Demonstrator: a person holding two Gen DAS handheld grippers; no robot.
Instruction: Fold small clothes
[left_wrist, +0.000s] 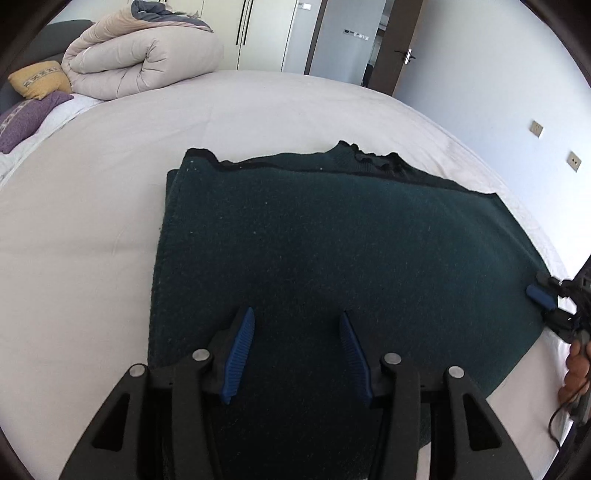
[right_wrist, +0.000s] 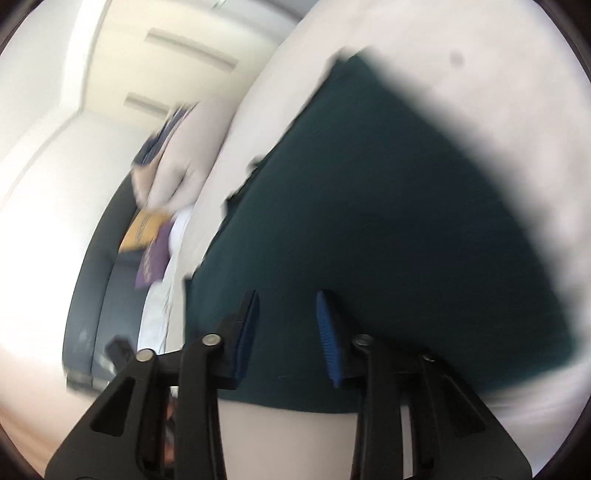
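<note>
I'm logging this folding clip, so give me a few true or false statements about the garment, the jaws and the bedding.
1. The dark green garment lies flat on the white bed sheet. True.
2. The left gripper has its jaws clamped shut on the garment. False: its jaws stand open above the fabric.
3. A rolled beige duvet sits at the far end of the bed. True.
4. The yellow pillow lies on top of the garment. False: it sits beside the duvet, far from the garment.
5. The right gripper has open jaws. True.
</note>
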